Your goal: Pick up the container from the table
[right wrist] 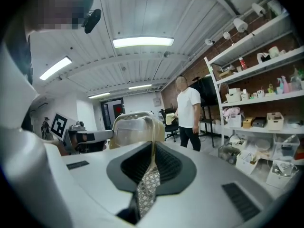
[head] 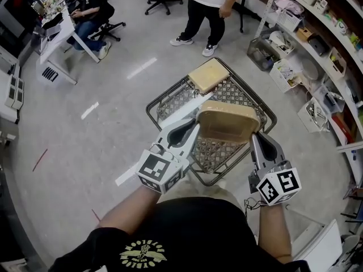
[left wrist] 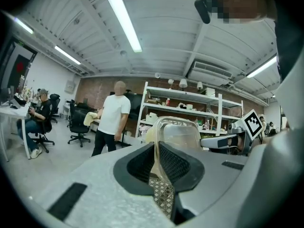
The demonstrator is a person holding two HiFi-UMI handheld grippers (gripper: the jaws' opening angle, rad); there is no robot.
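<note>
A beige translucent container (head: 227, 123) hangs above the wire-mesh table (head: 160, 100), held between both grippers. My left gripper (head: 194, 131) is shut on the container's left rim, and my right gripper (head: 256, 135) is shut on its right rim. In the left gripper view the thin rim of the container (left wrist: 178, 133) is pinched in the left gripper (left wrist: 156, 161), with the right gripper (left wrist: 228, 141) beyond it. In the right gripper view the container (right wrist: 133, 128) is pinched in the right gripper (right wrist: 152, 161), and the left gripper (right wrist: 90, 137) shows on the far side.
A flat tan lid-like piece (head: 209, 75) lies at the table's far end. A person in a white shirt (head: 207, 4) stands just beyond the table. Shelves with boxes (head: 317, 44) line the right side. A seated person (head: 85, 10) and desks are at far left.
</note>
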